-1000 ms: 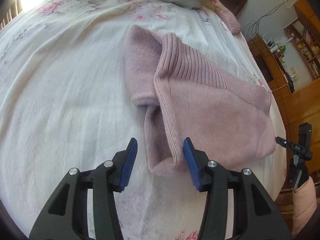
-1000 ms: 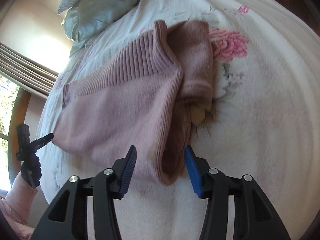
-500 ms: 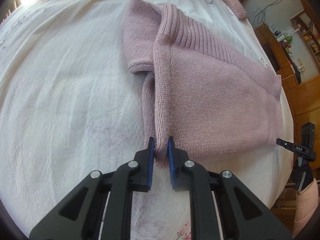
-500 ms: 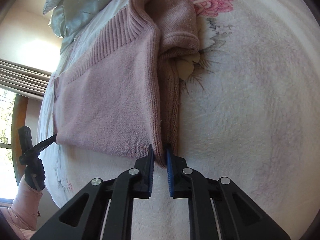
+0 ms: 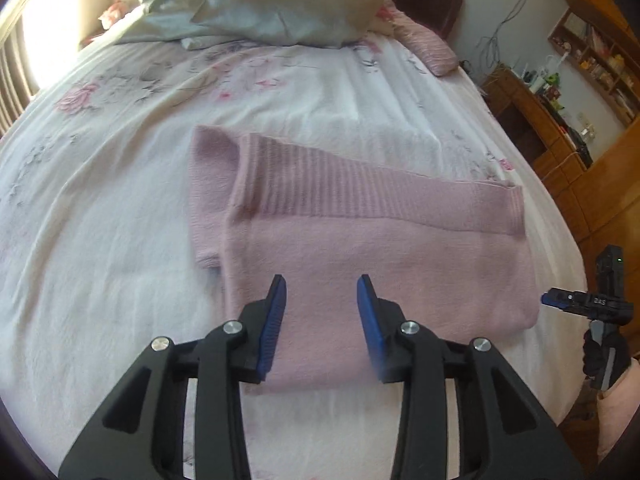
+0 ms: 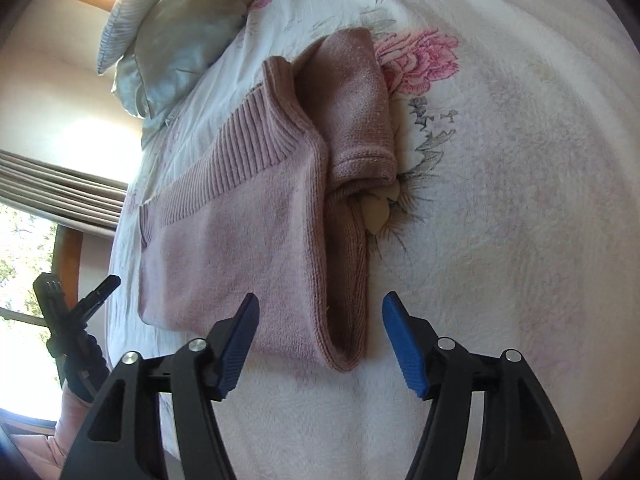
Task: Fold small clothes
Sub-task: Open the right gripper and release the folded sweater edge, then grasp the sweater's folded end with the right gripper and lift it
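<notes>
A pink knitted sweater [image 5: 372, 248] lies folded on a bed [image 5: 100, 240] covered with a white flowered spread. The left tongs [image 5: 321, 312] hover above the sweater's near edge, jaws spread wide and holding nothing. The right tongs [image 6: 318, 334] are spread wider and also empty, hanging over the sweater's thick folded end, where a sleeve [image 6: 352, 104] sticks out beyond the fold. The sweater's long side runs crosswise from the left tongs and straight away from the right tongs. Both sit close above it; neither touches it. Pillows [image 5: 280, 4] lie beyond the sweater at the head of the bed.
</notes>
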### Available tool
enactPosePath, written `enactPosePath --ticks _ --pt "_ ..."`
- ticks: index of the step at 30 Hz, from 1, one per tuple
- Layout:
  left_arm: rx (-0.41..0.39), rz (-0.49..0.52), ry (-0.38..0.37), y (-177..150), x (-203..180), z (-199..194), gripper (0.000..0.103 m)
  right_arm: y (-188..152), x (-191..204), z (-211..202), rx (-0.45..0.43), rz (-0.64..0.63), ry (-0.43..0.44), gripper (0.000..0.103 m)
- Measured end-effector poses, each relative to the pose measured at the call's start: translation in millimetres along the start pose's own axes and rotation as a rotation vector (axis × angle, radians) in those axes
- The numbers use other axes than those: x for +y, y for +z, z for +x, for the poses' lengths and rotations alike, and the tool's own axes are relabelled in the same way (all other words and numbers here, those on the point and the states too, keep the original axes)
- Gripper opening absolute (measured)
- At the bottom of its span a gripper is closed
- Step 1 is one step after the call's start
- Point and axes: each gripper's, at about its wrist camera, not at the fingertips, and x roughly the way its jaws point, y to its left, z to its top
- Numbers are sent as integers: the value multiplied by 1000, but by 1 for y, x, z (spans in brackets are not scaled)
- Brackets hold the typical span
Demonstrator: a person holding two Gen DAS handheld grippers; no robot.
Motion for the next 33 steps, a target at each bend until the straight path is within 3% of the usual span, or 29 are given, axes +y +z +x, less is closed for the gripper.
enactPosePath --ticks 4,11,15,22,30,33 --pt "64 1 -44 6 -25 49 34 12 -17 19 24 58 45 63" --pt "107 -3 -26 10 -27 92 35 26 -28 39 29 94 147 54" --pt "121 -11 -41 11 -21 98 38 35 -39 50 10 145 206 47" --pt "131 -8 -51 10 -16 102 38 38 -46 58 -18 170 222 21" --pt "148 -35 -75 12 -9 100 38 37 -35 55 -29 207 186 16" --pt "145 -65 -65 15 -6 82 35 42 -7 39 -56 184 165 15"
